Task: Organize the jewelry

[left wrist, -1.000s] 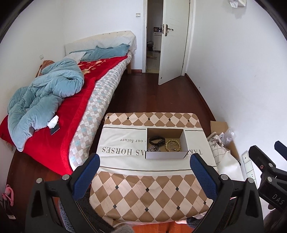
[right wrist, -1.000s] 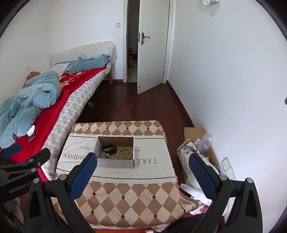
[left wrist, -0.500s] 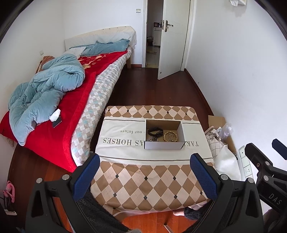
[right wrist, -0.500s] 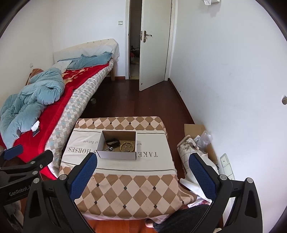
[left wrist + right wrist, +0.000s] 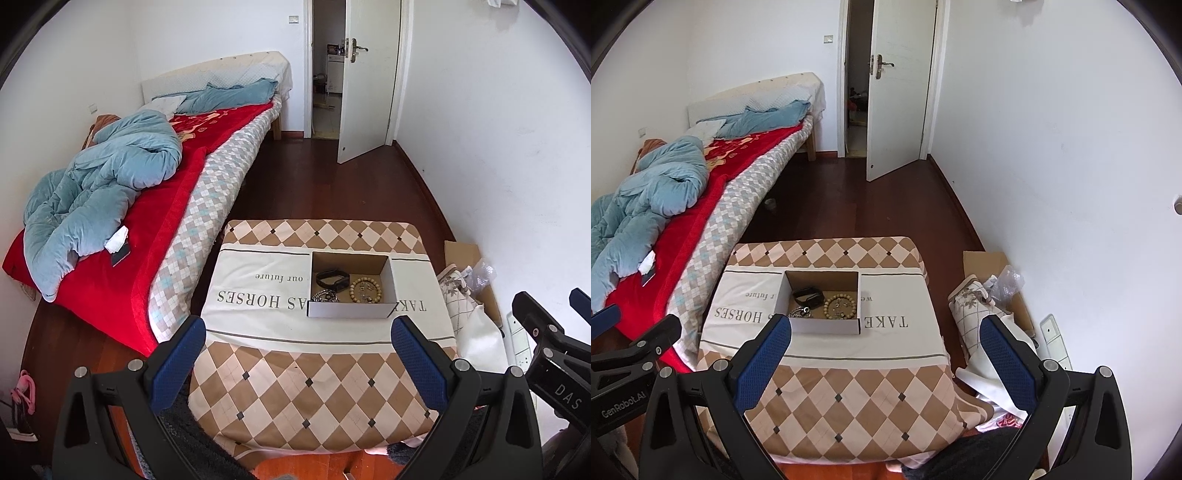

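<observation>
Box: an open cardboard box (image 5: 351, 286) sits on the cloth-covered counter (image 5: 317, 373), ahead of and below both grippers.
Contents: a black band (image 5: 332, 277), a bead bracelet (image 5: 365, 291) and a silvery chain (image 5: 325, 296) lie inside, close together.
Left gripper (image 5: 295, 365): fingers spread wide, holding nothing; the box lies ahead, slightly right of its centre line.
Right gripper (image 5: 886, 363): fingers apart, empty; the box lies ahead and left, just beyond its left finger.
Long axis: the box runs side to side across both views.
Nearer hand: cannot tell; both hang well back from the box.
Likely step: reaching in toward the box.
</observation>
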The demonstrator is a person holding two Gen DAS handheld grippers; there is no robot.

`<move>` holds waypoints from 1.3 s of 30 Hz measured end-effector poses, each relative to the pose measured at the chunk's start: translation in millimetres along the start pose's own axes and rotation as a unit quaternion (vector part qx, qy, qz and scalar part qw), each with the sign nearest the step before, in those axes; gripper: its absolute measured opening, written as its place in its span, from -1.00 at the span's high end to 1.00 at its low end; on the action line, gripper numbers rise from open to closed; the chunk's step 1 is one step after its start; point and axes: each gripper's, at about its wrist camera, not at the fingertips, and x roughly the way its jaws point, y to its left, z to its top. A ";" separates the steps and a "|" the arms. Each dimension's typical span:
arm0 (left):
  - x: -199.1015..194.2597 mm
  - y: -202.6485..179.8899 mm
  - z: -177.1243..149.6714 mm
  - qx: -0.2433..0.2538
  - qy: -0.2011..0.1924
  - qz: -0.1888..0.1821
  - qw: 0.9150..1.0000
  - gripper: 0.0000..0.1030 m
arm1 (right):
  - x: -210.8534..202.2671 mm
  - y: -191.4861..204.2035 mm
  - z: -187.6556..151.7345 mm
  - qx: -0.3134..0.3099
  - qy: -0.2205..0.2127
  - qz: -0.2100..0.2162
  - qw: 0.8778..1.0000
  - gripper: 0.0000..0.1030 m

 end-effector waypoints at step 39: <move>92.5 1.7 25.7 0.003 0.046 0.015 0.999 -0.99 | 112.1 21.1 17.6 -0.020 0.061 -0.006 0.998 -1.00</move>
